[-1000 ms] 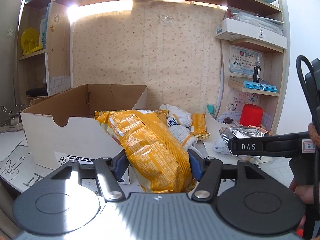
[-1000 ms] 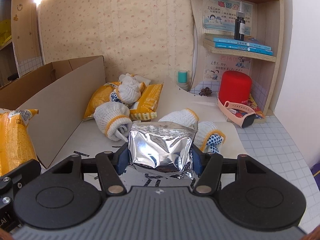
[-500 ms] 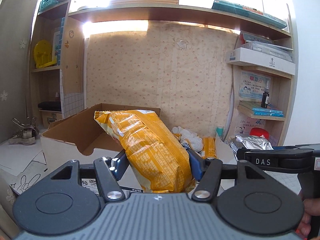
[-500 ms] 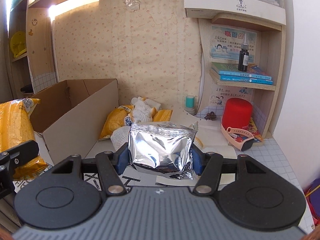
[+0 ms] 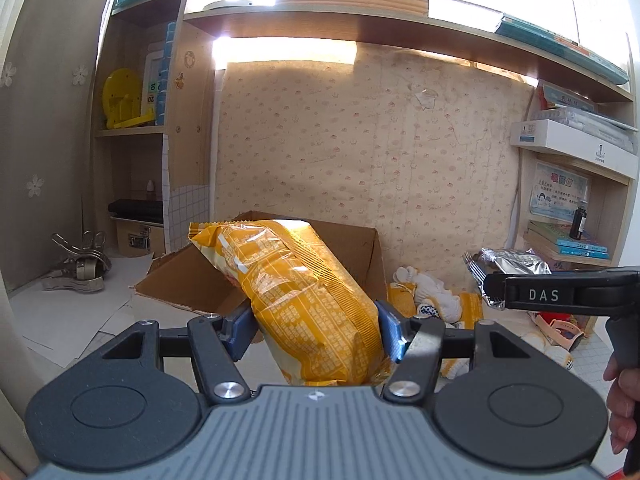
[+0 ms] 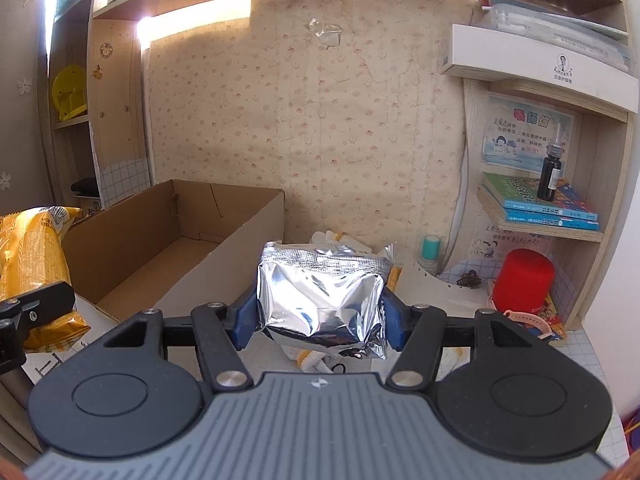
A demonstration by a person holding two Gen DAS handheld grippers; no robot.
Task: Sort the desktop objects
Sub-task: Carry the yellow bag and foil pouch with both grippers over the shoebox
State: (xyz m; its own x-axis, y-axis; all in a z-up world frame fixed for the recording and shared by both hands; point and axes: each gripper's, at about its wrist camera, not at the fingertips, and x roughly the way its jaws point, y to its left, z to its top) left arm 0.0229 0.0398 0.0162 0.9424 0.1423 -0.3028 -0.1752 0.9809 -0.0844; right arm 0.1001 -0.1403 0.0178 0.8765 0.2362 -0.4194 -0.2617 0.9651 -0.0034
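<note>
The left hand-held gripper (image 5: 316, 330) is clamped on a big yellow snack bag (image 5: 304, 300), blue pads pressed into both its sides, and the bag stands tilted, its crimped top leaning left in front of the open cardboard box (image 5: 352, 242). The bag is up off the tabletop (image 5: 80, 320), held just in front of the box's near edge.

Over on the right, the right hand-held gripper (image 6: 320, 320) is shut on a silver foil pouch (image 6: 320, 292), squeezed between its two blue pads, crinkled and upright, sealed edge on top. From the left wrist view that same pouch (image 5: 508, 266) pokes out past the black finger marked DAS, well above the clutter.

Beneath and behind the pouch, white knitted gloves (image 5: 428, 292) with yellow cuffs lie heaped on the tabletop beside smaller yellow packets (image 5: 470, 308), just right of the box. In the right wrist view the cardboard box (image 6: 192, 248) shows a bare brown floor, and the yellow snack bag (image 6: 32, 264) hangs at its left edge.

At the far right, a red cylinder (image 6: 522, 284) stands by the shelf unit, a pink watch strap (image 6: 528, 320) lying against its base. A dark bottle (image 6: 550, 172) sits on stacked blue books (image 6: 548, 208) on the shelf above.
</note>
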